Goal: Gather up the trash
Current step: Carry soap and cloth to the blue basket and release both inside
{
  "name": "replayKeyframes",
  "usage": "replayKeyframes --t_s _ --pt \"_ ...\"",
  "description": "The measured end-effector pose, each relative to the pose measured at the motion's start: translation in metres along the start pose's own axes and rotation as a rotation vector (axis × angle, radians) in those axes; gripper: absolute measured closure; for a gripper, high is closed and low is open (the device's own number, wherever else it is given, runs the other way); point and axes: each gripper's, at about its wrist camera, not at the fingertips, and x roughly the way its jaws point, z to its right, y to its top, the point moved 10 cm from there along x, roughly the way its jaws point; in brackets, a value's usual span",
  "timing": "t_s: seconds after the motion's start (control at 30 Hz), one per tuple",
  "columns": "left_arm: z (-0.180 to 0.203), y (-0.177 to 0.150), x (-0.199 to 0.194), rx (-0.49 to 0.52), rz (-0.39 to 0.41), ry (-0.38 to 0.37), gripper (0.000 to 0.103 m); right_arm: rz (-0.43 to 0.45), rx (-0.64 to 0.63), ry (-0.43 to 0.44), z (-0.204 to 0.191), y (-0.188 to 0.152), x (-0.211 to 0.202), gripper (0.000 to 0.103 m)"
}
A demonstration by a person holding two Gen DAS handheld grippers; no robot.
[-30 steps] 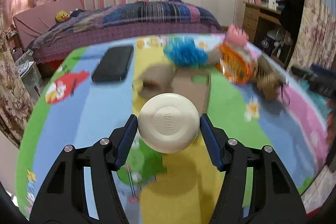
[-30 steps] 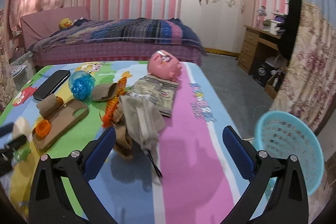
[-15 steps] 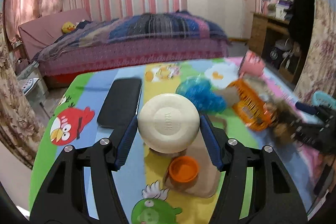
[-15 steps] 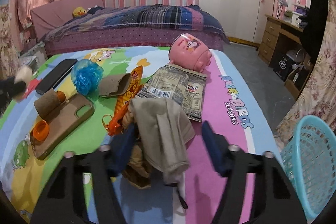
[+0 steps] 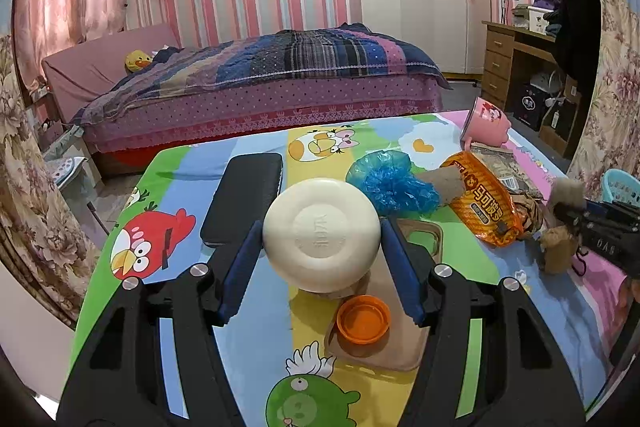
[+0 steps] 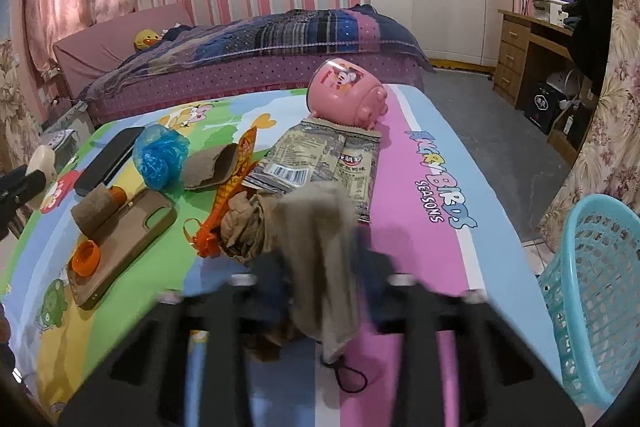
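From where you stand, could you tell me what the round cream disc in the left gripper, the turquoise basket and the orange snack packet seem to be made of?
Round cream disc: looks like matte, opaque soap, with lettering pressed into its face; could be plastic.
Turquoise basket: moulded plastic, judging by the regular lattice walls and smooth rim.
Orange snack packet: glossy printed film, creased and reflecting light.

Even indoor light, fisheye-warped edges

A matt, smooth cream disc (image 5: pixel 321 235) and glossy orange foil wrapper (image 5: pixel 482 203). Crinkled blue plastic bag (image 5: pixel 390 183); limp grey-brown cloth (image 6: pixel 320 247). Turquoise plastic lattice basket (image 6: pixel 592 291).
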Motion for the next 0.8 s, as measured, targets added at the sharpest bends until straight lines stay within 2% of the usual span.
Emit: replayKeyframes --t_s 0.1,0.27,0.53,0.67,0.8 --pt "0.001 -0.001 -0.002 0.010 0.002 0.000 0.043 0.044 0.014 0.014 0.004 0.007 -0.011 0.084" --pt "0.003 0.001 -0.005 0.019 0.010 0.000 0.043 0.097 0.061 0.016 0.016 0.018 -0.030 0.084" --pt "0.006 0.004 -0.012 0.006 0.022 -0.017 0.043 0.138 0.074 -0.032 0.039 0.022 -0.062 0.084" --pt "0.021 0.008 -0.017 0.008 0.024 -0.046 0.043 0.144 0.064 -0.086 0.055 0.019 -0.075 0.084" --pt "0.057 0.023 -0.037 0.035 0.065 -0.097 0.043 0.174 0.066 -0.132 0.080 0.023 -0.100 0.084"
